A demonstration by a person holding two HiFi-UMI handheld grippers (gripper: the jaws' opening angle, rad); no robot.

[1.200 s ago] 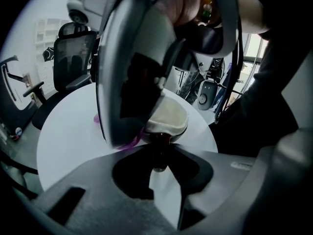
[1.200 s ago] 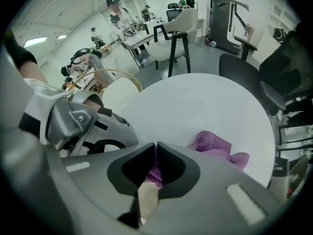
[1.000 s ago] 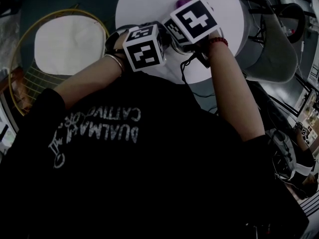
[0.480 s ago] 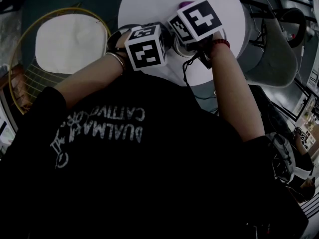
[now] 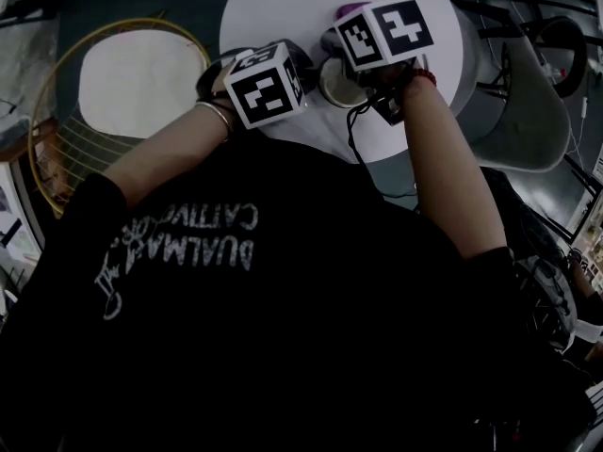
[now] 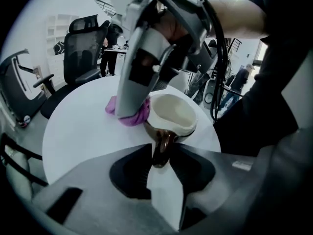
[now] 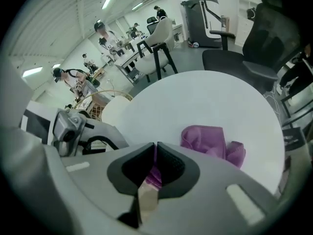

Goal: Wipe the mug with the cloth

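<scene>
Saw a round white surface (image 5: 283, 8) in the far middle of the head view, and a round wicker chair with a pale cushion (image 5: 141, 83) just left of it. Made out a black office chair (image 6: 83, 48) beyond the surface's far edge in the left gripper view.

Found the left tool (image 6: 161, 154) at the near left edge of the surface, pointed at a brown ceramic mug with a cream inside (image 5: 339, 83). Noted its jaws as having just been opening, with the mug's handle (image 6: 164, 148) between the tips and both pads looking flush against it.

Found the right tool (image 7: 155, 156) over the far side of the mug, jaws clamped on a pinched fold of crumpled purple cloth (image 7: 210, 140).

Saw the mug upright on the surface close to the near edge, between the two tools, handle turned left.

Saw the rest of the cloth lying on the surface just beyond the mug, its near part touching the mug's far outer wall under the right tool.
</scene>
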